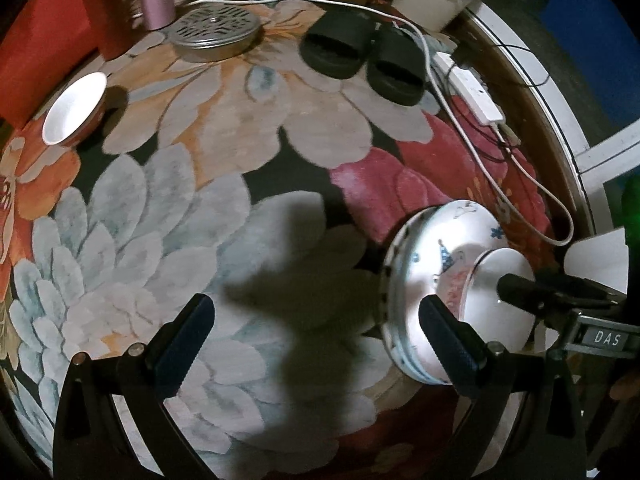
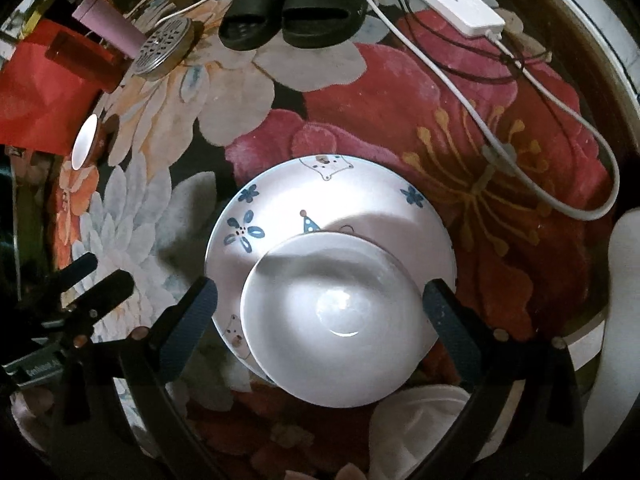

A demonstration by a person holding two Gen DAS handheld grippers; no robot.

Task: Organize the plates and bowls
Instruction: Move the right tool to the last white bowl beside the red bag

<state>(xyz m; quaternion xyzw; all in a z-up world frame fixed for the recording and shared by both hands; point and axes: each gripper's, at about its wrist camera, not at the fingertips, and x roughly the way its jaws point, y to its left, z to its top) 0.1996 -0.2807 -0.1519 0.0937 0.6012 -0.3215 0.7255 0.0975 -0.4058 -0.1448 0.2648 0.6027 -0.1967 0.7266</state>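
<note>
Right claw (image 2: 320, 308) wide open, empty, astride white bowl (image 2: 336, 328) on bear-print plate (image 2: 280, 208) — "DAS" lettering (image 1: 607, 337) on its frame.

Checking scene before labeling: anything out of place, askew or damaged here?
No damage or spills. Oddities: the white bowl sits off-centre on the patterned plate, overhanging its near rim; a second bowl sits apart across the floral rug; black slippers share the workspace.

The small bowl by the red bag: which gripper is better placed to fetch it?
Probably left: the left gripper is open, empty and nearer that small bowl; the right gripper hovers over the stacked bowl.
</note>
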